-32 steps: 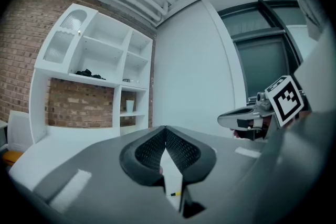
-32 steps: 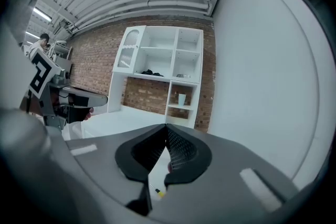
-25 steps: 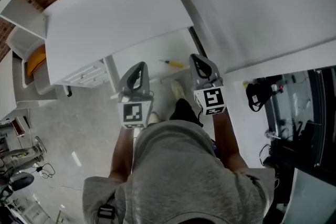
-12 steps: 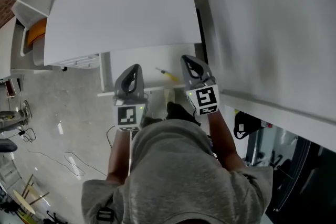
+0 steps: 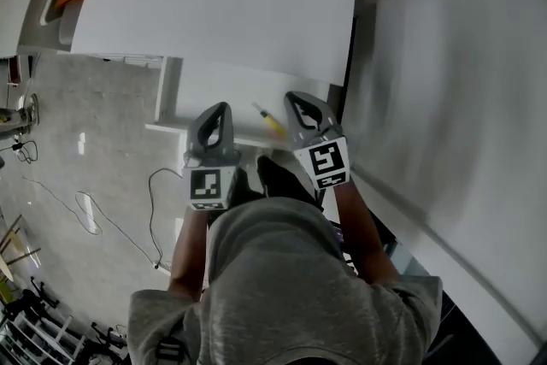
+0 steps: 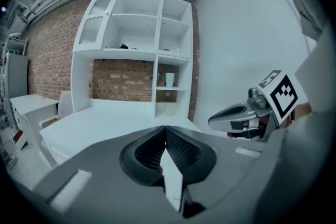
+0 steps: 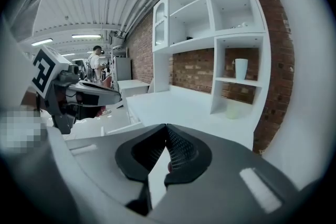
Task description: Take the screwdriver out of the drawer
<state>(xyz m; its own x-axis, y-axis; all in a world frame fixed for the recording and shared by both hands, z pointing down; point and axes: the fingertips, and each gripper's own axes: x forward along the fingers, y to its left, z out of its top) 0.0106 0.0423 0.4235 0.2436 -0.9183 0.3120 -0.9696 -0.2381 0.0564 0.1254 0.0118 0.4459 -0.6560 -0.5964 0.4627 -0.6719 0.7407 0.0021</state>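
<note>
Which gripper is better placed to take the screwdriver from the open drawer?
Probably the right gripper: in the head view the screwdriver lies in the drawer just beside it, while the left gripper stands further off. Both are shut now.

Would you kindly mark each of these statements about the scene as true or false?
1. The screwdriver lies in the open drawer, between the two grippers in the head view. True.
2. The right gripper is clamped on the screwdriver. False: its jaws are together with nothing between them.
3. A pale cup stands in an open compartment of the white shelf unit. True.
4. The wall behind the shelf unit is smooth white plaster. False: it is a brick wall.
5. The left gripper has its jaws spread wide. False: they meet at the tips and hold nothing.
</note>
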